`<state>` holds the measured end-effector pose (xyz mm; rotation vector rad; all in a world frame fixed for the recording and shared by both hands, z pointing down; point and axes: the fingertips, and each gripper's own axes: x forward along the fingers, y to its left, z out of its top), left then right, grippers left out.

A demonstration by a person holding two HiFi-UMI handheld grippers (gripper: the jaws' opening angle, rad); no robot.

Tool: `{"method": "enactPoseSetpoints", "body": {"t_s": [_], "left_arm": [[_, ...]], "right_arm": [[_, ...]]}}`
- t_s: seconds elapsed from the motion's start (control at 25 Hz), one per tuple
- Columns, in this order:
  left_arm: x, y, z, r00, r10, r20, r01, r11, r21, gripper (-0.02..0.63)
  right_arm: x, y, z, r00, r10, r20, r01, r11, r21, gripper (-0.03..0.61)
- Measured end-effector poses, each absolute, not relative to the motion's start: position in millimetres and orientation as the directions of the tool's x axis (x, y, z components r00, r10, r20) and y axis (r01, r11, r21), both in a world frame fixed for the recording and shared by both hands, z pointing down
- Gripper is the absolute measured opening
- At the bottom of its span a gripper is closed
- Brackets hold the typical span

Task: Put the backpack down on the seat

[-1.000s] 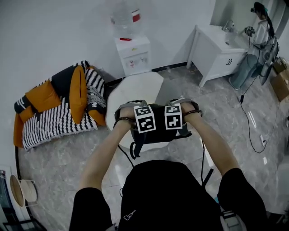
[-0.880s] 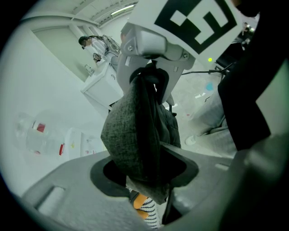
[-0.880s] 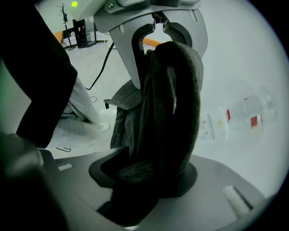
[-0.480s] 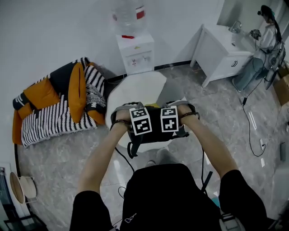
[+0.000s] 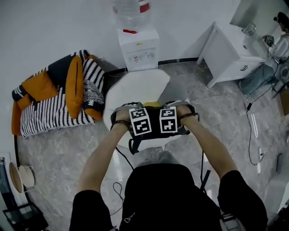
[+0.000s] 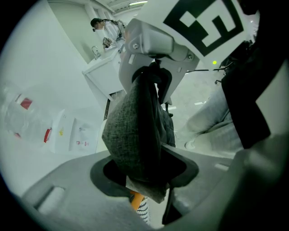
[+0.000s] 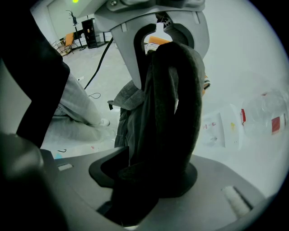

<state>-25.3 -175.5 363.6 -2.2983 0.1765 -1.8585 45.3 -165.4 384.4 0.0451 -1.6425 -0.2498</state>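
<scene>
One backpack (image 5: 156,131), dark grey and black, hanging from two hand-held grippers held side by side, above the near edge of one white seat (image 5: 135,88). Contact with the seat not discernible. Left hand-held gripper (image 6: 144,175) clamped on a fold of grey backpack fabric. Right hand-held gripper (image 7: 153,173) clamped on a dark padded strap. Two marker cubes (image 5: 140,120) on top, one per gripper, just beside each other. Two bare forearms (image 5: 106,153) reaching out toward them.

Around:
- One water dispenser (image 5: 137,47) against the far wall, just beyond the seat, carrying one clear bottle (image 5: 131,9).
- One low sofa (image 5: 49,108) at left, striped black and white, with orange cushions.
- One white sink cabinet (image 5: 230,49) at far right, with a second person (image 5: 282,36) beside it.
- Black cables (image 5: 250,122) trailing over the grey marble floor (image 5: 58,153) at right.

Writing: only black-and-white square patterns on the cubes. Red label on the bottle and small stickers on the dispenser front too small to read.
</scene>
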Motion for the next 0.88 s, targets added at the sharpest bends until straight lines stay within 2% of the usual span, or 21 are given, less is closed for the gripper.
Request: {"method": "enactPoseSetpoints", "body": {"t_s": [0.4, 0.88], "left_arm": [[-18, -211, 397, 0.174, -0.186, 0.967, -0.008, -0.982, -0.188, 0.199], [-38, -257, 458, 0.17, -0.139, 0.976, 0.009, -0.99, -0.142, 0.199]], "right_arm": [[54, -203, 419, -0.113, -0.154, 0.982, 0.135, 0.976, 0.169, 0.204], [34, -245, 480, -0.117, -0.12, 0.986, 0.065, 0.99, 0.128, 0.204]]}}
